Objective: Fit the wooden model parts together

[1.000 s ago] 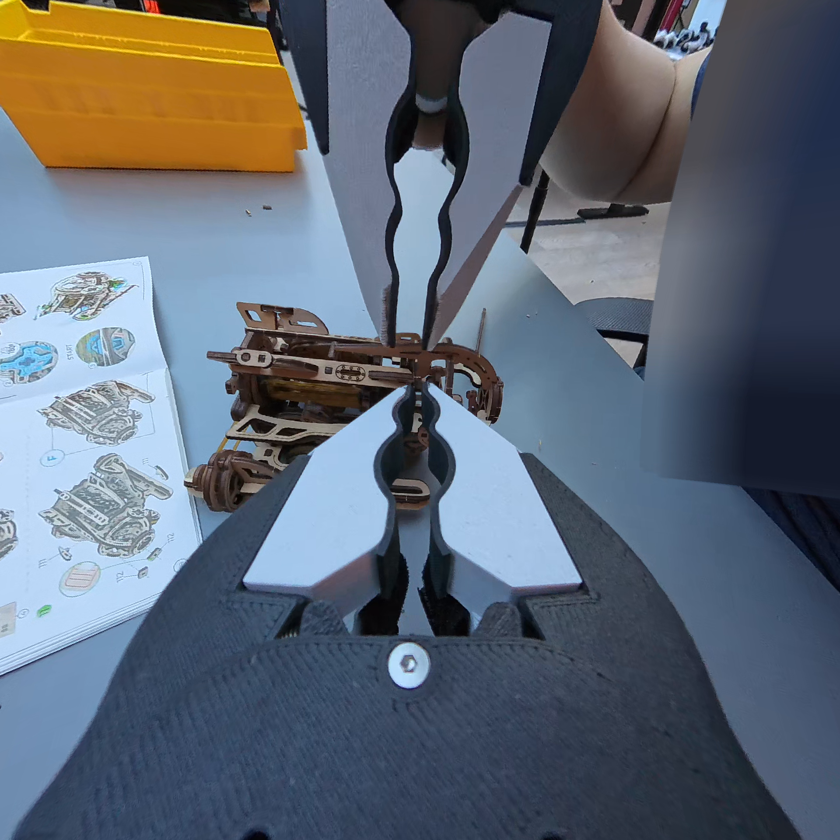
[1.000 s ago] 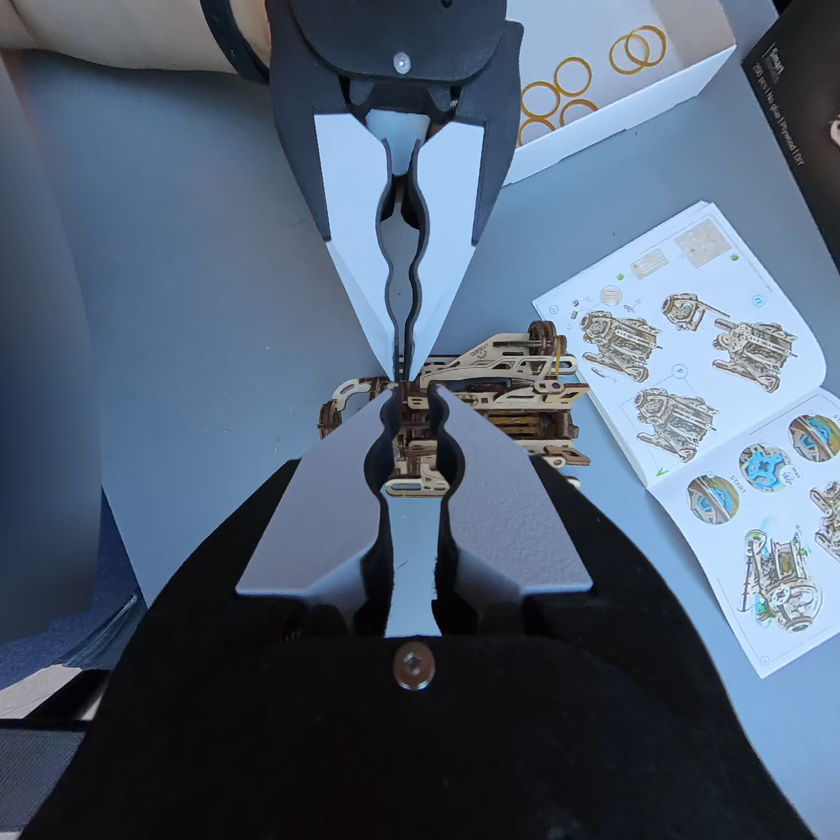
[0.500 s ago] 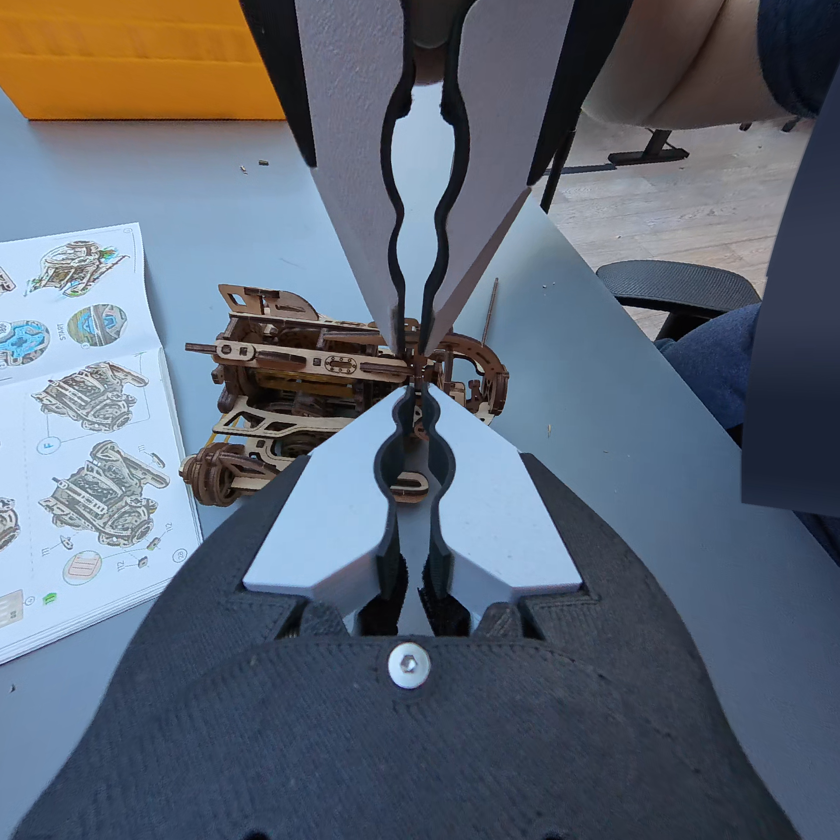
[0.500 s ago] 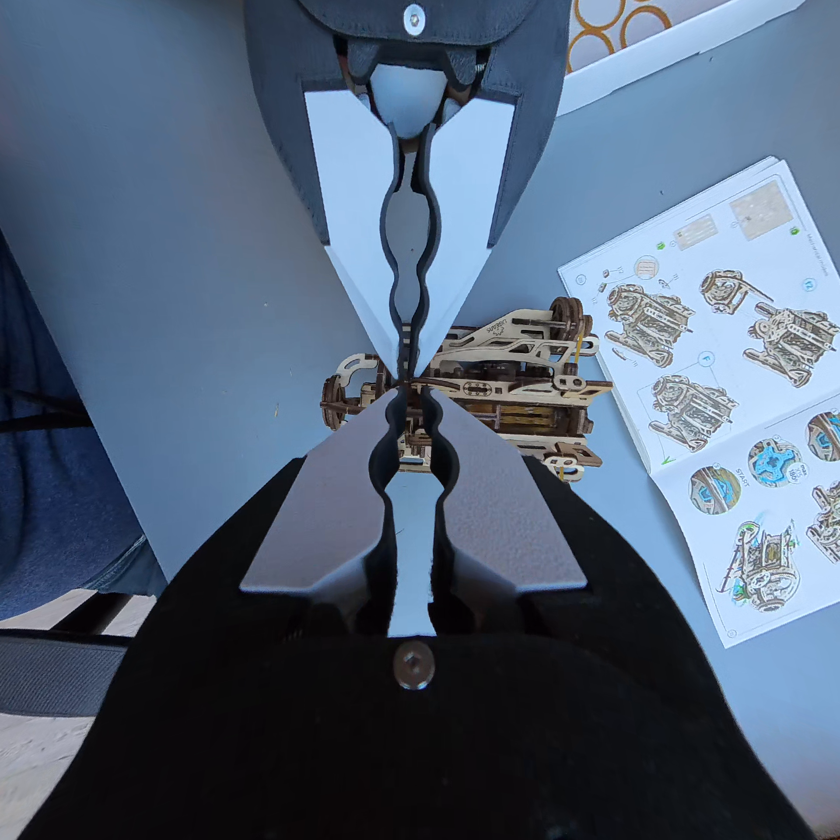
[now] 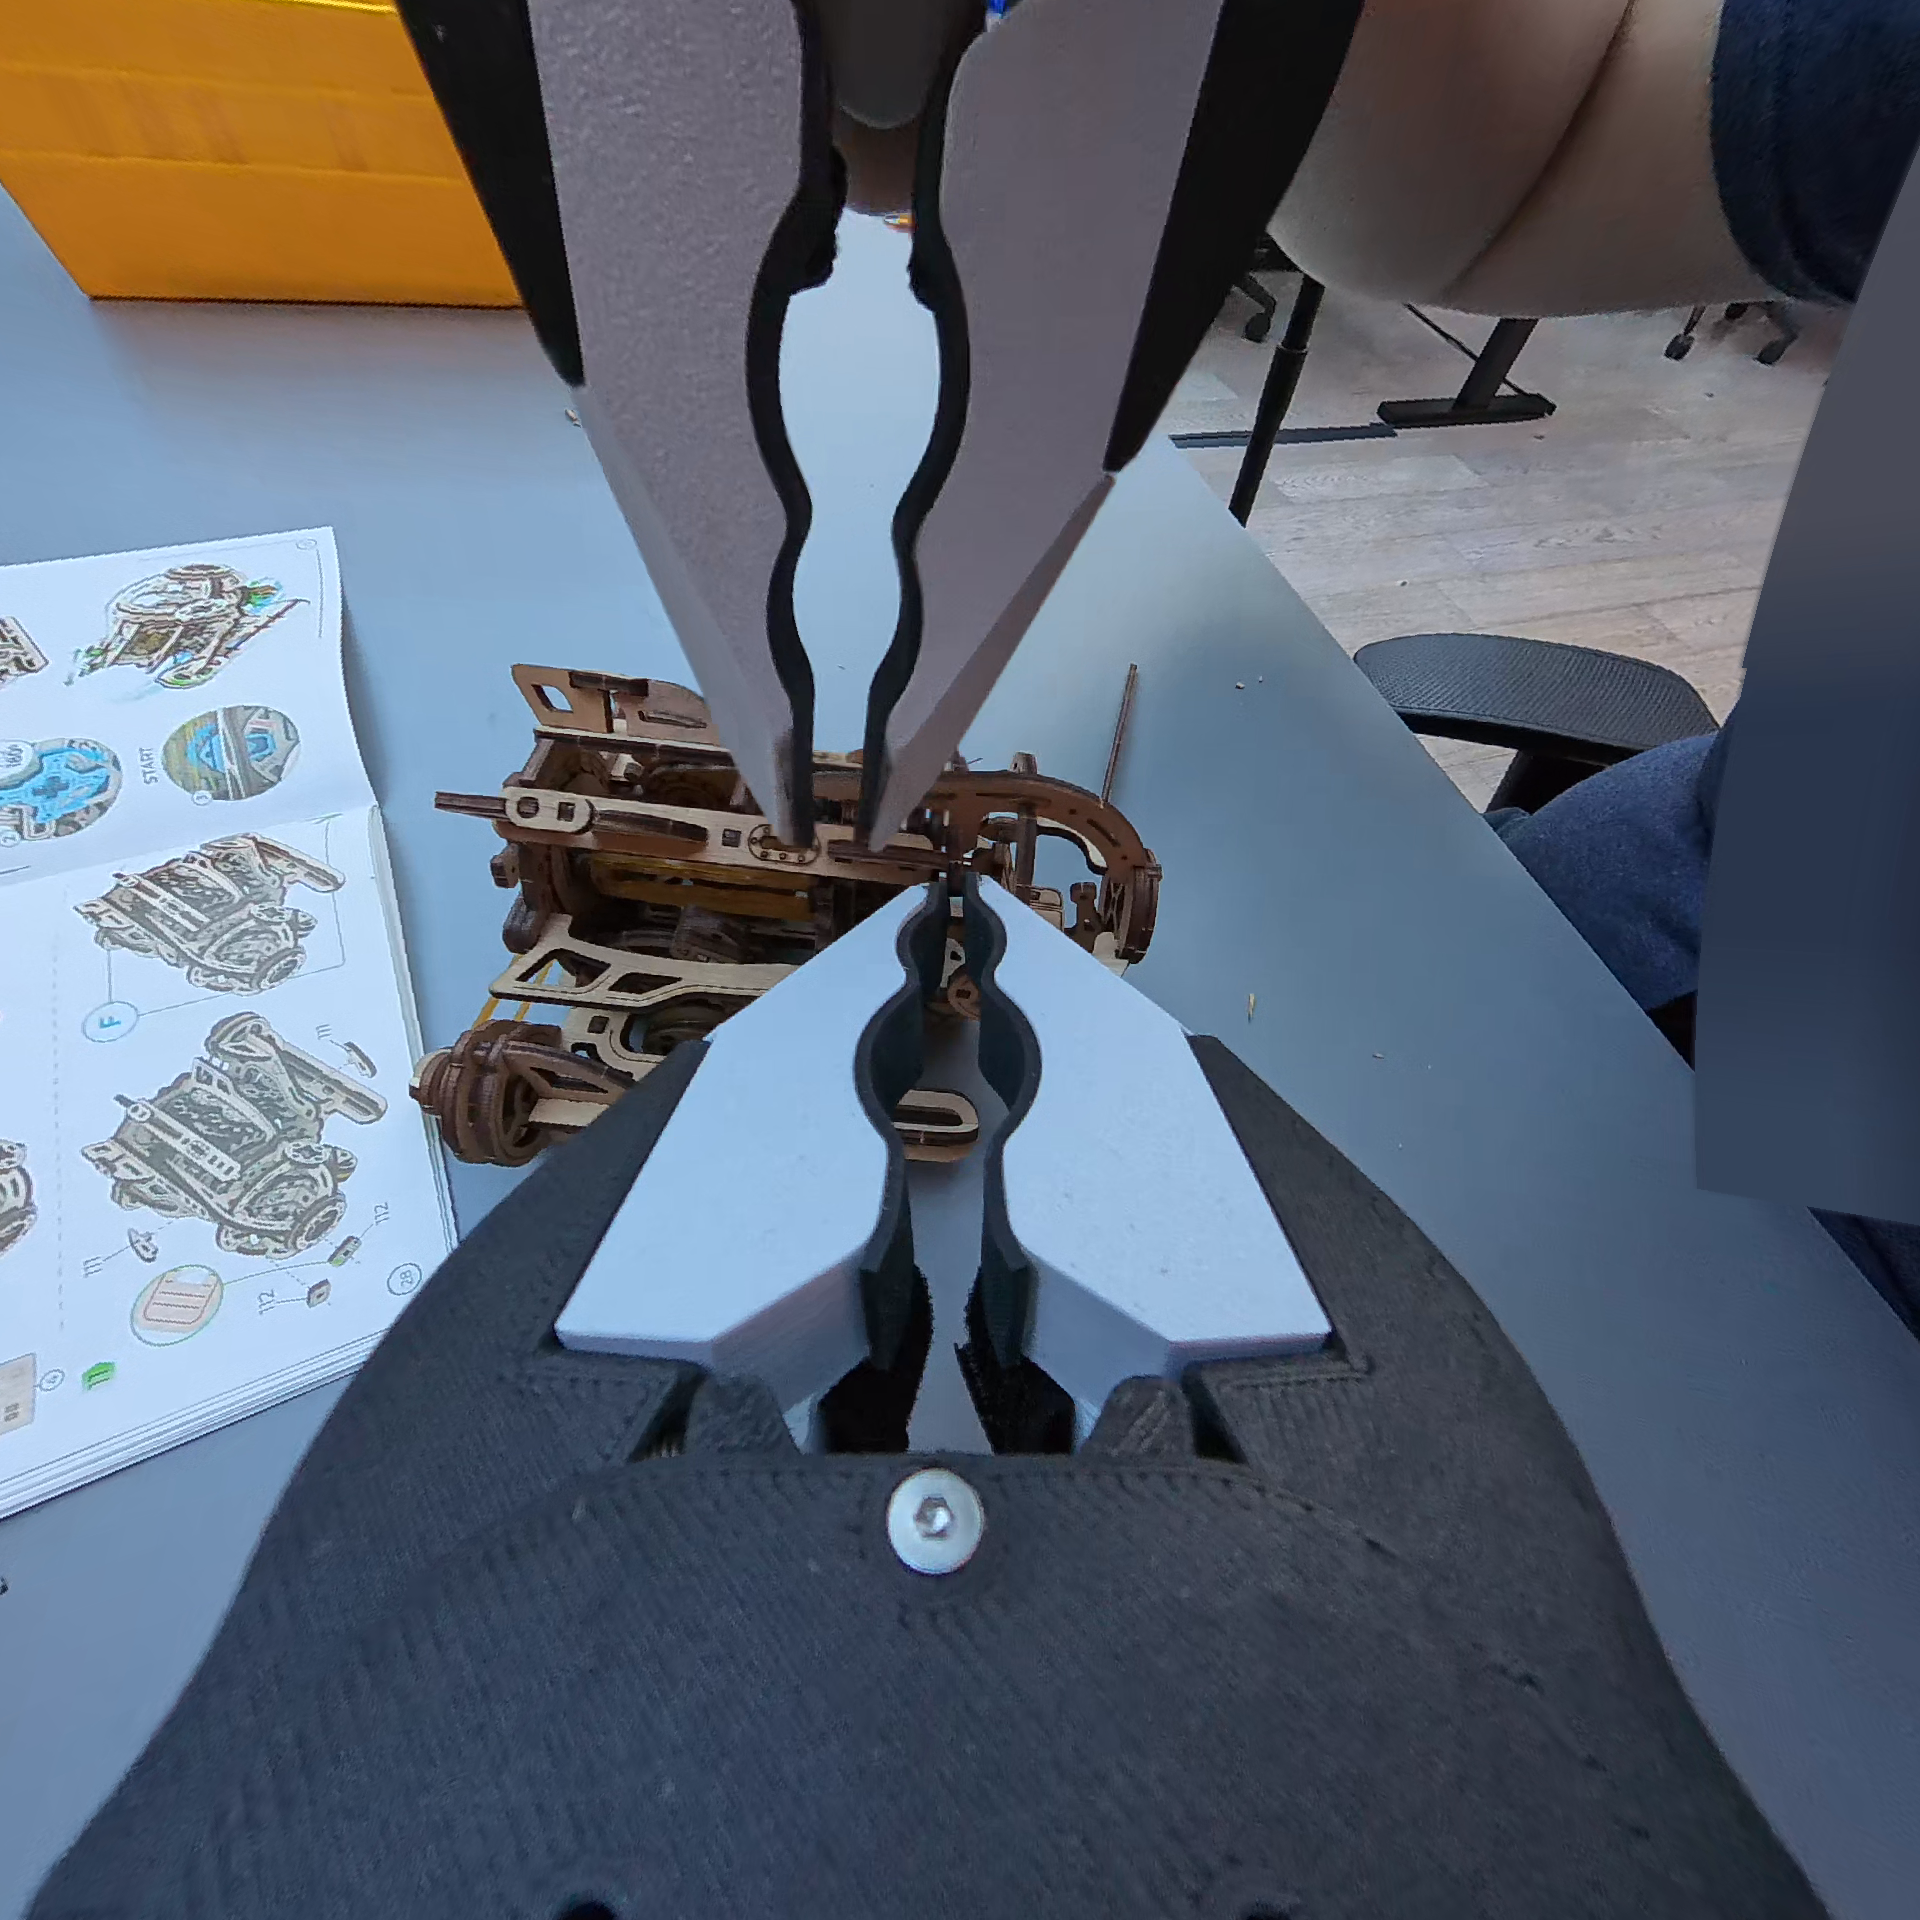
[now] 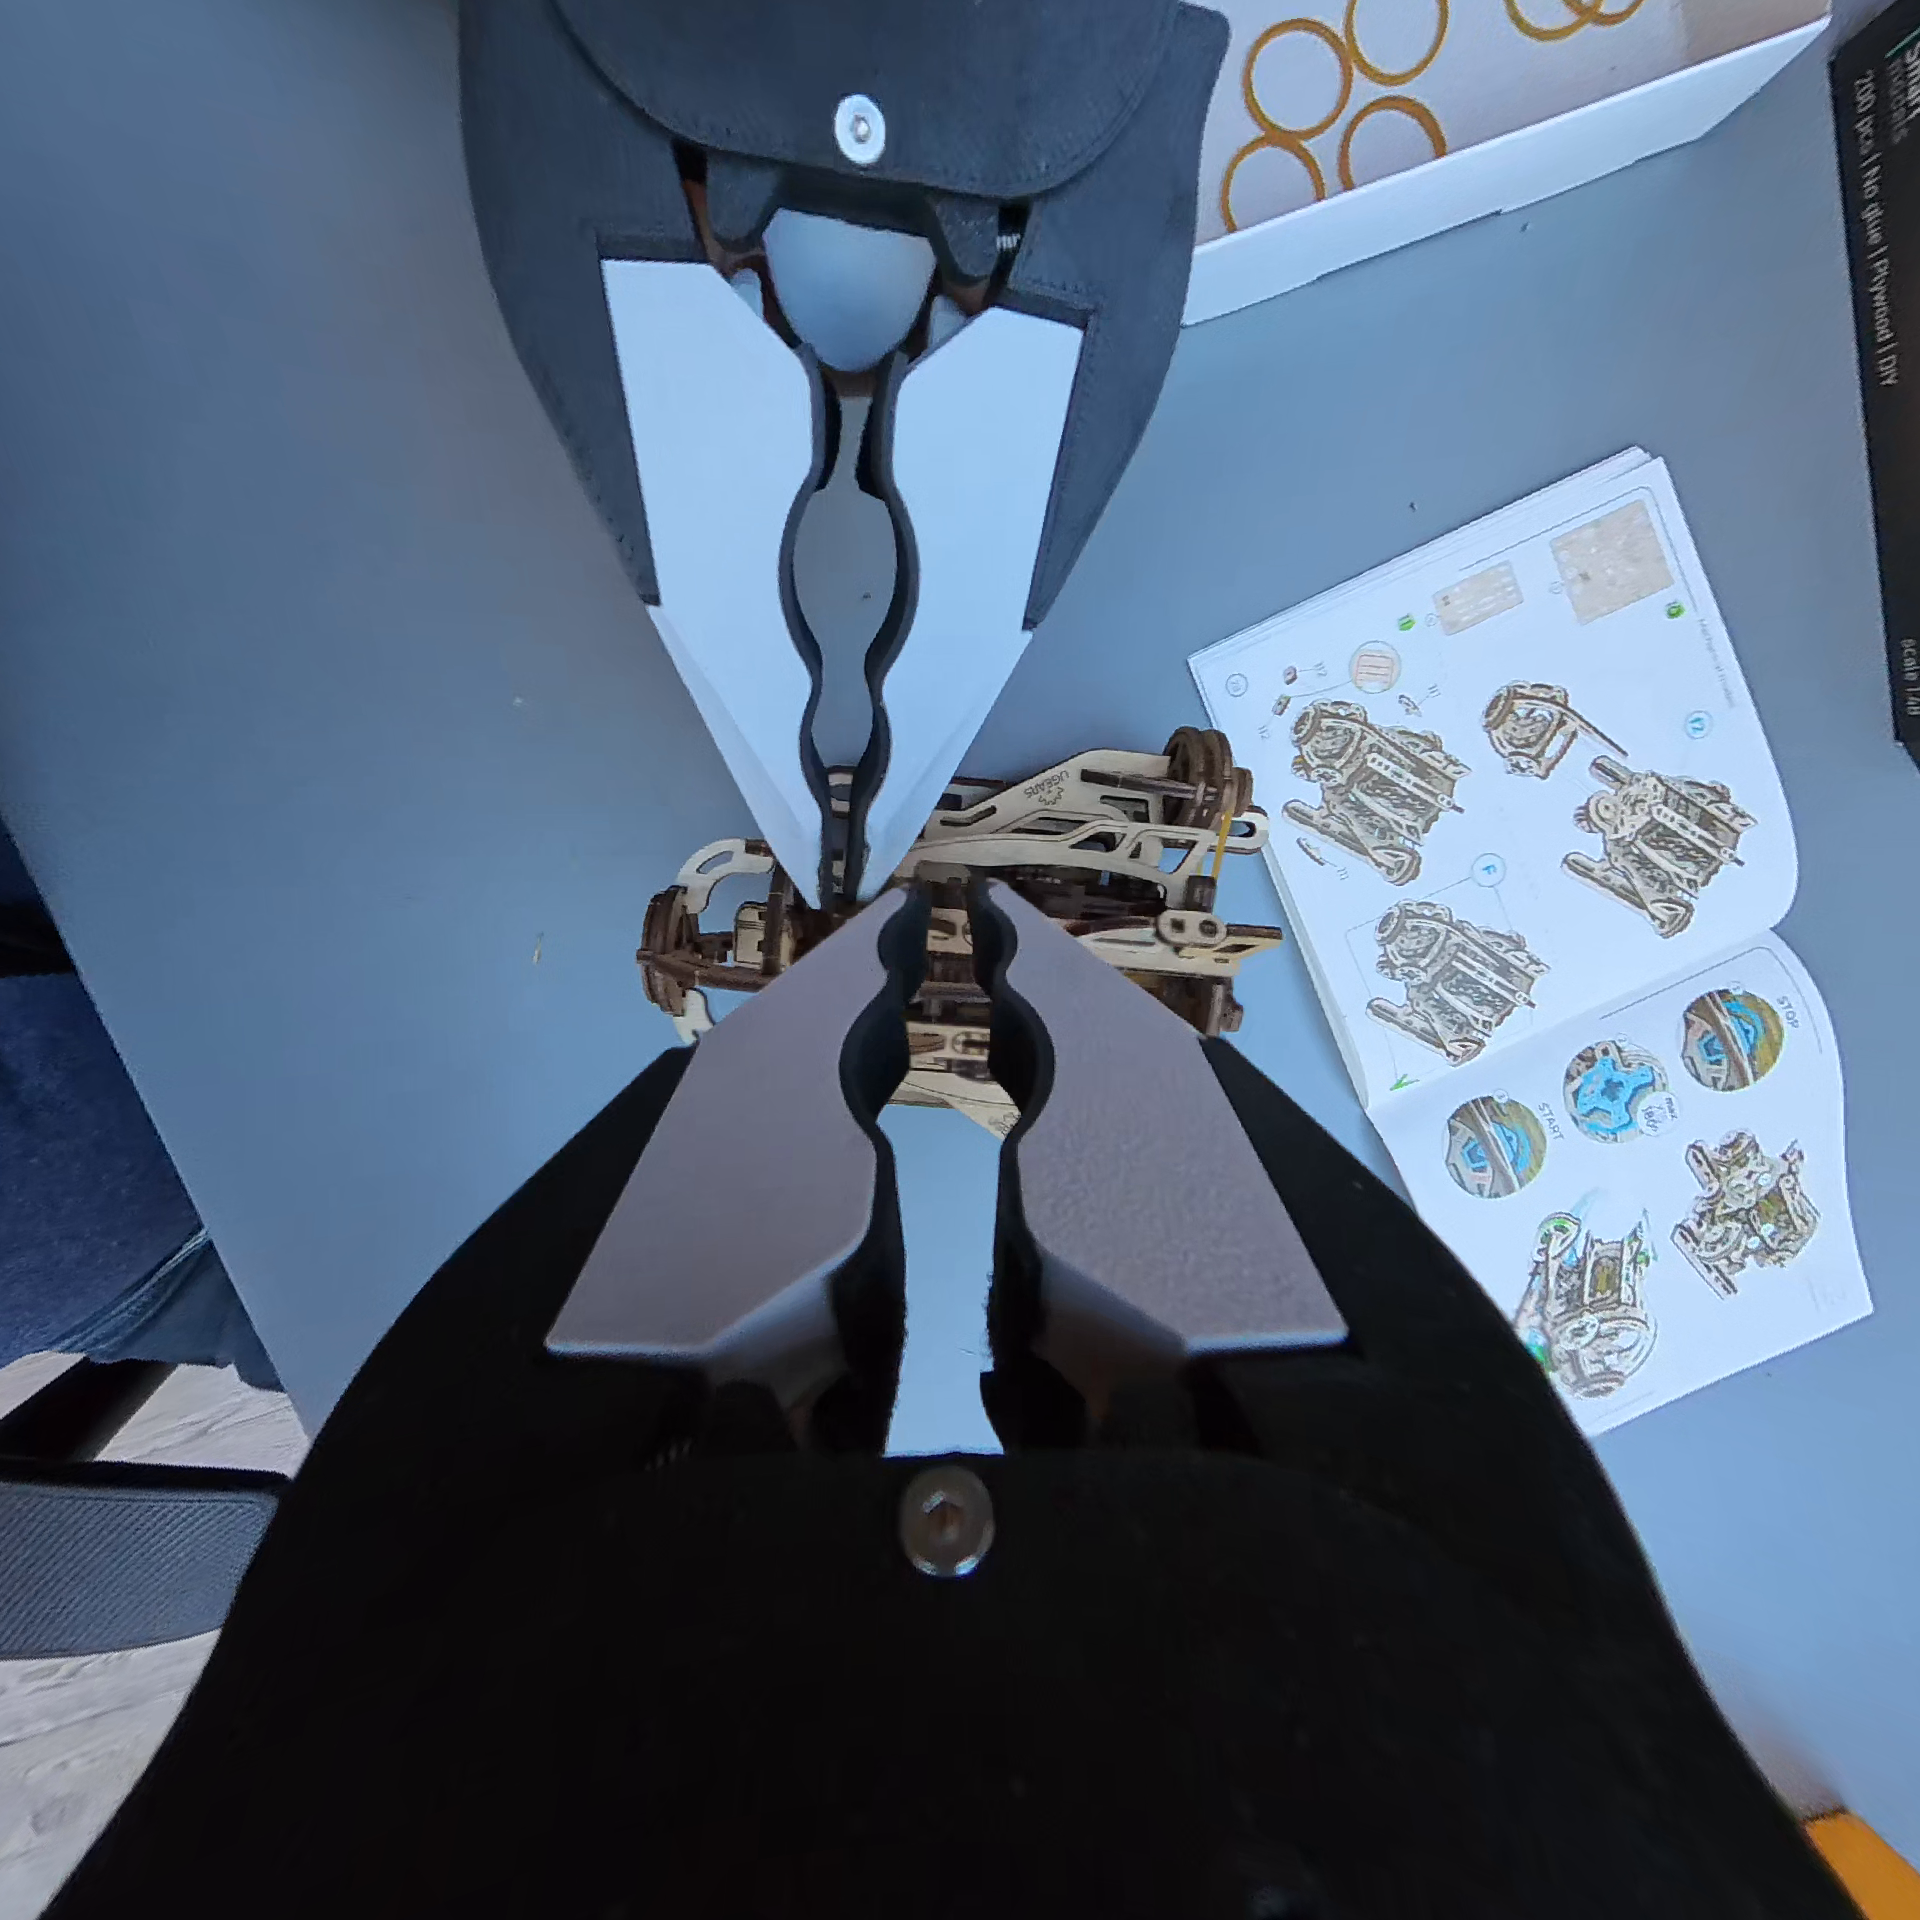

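Observation:
The brown and tan wooden model point(image 5: 644, 883) lies on the grey table point(image 5: 312, 436); it also shows in the right wrist view point(image 6: 1101, 831). My left gripper point(image 5: 952, 896) is pinched shut on a thin upright piece at the model's curved right end; in the right wrist view it comes down from the top point(image 6: 844, 883). My right gripper point(image 6: 945, 896) faces it from the opposite side. In the left wrist view its tips point(image 5: 834, 821) rest on the model's top bar with a narrow gap between them. What lies in that gap is not clear.
An open instruction booklet point(image 5: 208, 935) lies beside the model point(image 6: 1558, 935). A yellow bin point(image 5: 208, 156) stands at the back. A white box with rubber bands point(image 6: 1351, 135) and a black box point(image 6: 1881, 364) are nearby. A thin stick point(image 5: 1120, 738) lies near the table edge, by a chair point(image 5: 1538, 696). Both grippers' tips are close together, under 4 cm apart.
My right gripper's tips have slid left along the model's top bar, away from my left tips. My left gripper has stayed pinched at the model's curved end.

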Demonstrator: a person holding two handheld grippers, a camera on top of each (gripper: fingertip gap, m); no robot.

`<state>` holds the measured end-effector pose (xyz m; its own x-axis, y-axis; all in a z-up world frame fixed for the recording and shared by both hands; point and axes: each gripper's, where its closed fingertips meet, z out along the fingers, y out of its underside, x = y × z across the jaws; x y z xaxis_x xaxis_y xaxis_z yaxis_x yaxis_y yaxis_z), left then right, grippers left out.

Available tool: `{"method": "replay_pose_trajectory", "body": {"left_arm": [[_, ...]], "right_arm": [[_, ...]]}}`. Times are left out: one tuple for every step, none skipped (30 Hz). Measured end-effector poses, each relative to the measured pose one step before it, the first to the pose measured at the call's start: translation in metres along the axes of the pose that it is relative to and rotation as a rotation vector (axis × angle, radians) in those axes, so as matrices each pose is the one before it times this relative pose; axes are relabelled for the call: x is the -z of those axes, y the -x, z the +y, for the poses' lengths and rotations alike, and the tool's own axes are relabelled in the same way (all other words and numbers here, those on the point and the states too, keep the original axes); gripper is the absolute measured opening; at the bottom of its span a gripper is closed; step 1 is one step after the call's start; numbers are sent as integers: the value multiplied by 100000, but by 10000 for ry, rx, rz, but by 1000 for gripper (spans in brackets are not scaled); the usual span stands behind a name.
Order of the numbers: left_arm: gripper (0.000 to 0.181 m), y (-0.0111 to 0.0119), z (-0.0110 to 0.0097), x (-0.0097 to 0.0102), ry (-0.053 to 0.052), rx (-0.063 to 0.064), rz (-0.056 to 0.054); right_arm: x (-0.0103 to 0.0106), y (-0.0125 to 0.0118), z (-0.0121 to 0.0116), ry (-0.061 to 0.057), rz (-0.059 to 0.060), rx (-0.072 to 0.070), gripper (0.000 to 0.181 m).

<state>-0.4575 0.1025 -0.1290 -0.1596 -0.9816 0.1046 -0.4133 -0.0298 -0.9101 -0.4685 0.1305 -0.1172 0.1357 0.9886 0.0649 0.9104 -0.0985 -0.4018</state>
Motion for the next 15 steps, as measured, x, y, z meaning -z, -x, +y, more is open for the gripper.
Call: {"method": "replay_pose_trajectory", "body": {"left_arm": [[0,67,-30,33,-16,23,-29],[0,119,-54,69,-23,12,-59],[0,101,-31,84,-9,-9,-51],[0,31,14,54,21,-34,-11],[0,5,4,36,16,-42,-8],[0,19,-16,-7,-5,-35,-25],[0,15,-13,-17,-7,-15,-16],[0,16,-14,-10,-7,6,0],[0,14,-9,8,-9,2,9],[0,29,-9,24,-15,-9,8],[0,45,-13,24,-27,0,7],[0,29,-19,9,-25,17,19],[0,20,-14,-11,-22,16,28],[0,19,-16,-9,-27,6,19],[0,35,-10,-3,-22,9,13]], "right_arm": [[-156,-149,145,134,58,30,6],[-170,-127,137,106,58,35,7],[-170,-114,140,105,49,9,6],[-130,-104,71,57,41,-15,6],[-53,-64,-27,-7,9,-59,6],[-9,-49,9,12,-25,-108,6],[5,24,52,9,-97,-152,5],[31,14,40,-2,-123,-194,4],[43,-28,12,-27,-101,-172,4],[70,91,-32,-77,-168,-136,4],[77,340,-44,-90,-344,-127,5],[91,353,-86,-97,-358,-119,9],[60,311,-66,-71,-317,-27,15],[37,60,66,-2,-102,11,16],[29,-113,136,68,32,12,16]]}}
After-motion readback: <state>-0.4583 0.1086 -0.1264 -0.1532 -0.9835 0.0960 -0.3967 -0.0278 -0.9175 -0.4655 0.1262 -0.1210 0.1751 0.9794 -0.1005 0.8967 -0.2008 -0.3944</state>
